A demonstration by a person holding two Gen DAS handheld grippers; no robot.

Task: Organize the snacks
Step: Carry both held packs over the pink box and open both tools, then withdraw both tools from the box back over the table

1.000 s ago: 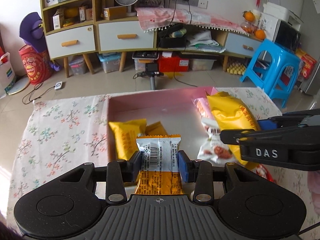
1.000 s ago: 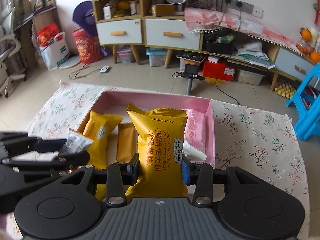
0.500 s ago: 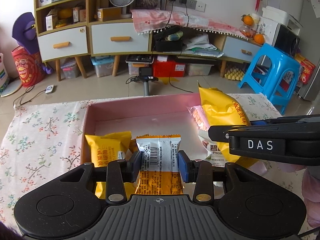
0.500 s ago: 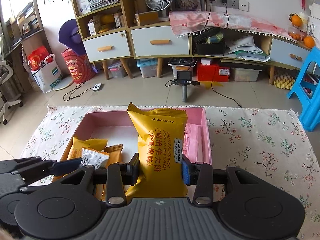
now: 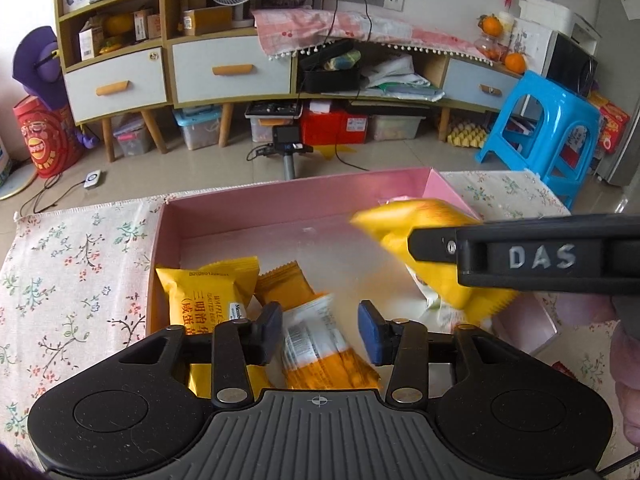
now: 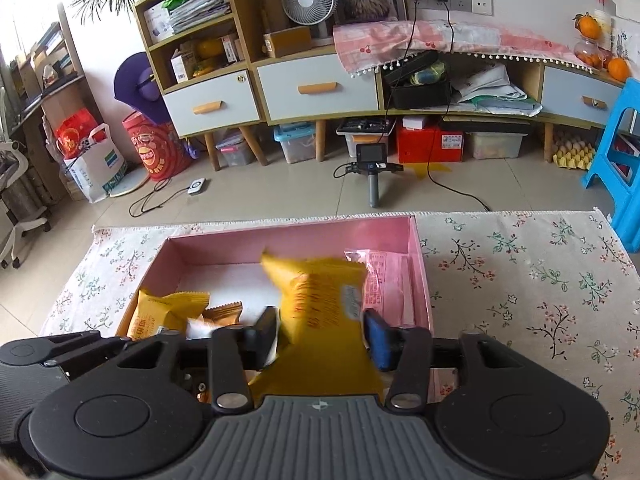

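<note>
Snacks (image 5: 206, 300) (yellow) in pink box (image 5: 280, 196)

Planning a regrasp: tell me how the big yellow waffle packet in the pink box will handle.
The yellow waffle packet looks puffy and light for its size, so probably easy to lift. Its glossy film may slip between pads. It shows blurred between the right hand-held gripper's opening jaws, so likely to flop or tip.

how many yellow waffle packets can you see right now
2. One yellow waffle packet lies at the left side of the pink box; the other is dropping between the opening right gripper jaws. More may be hidden beneath.
</note>
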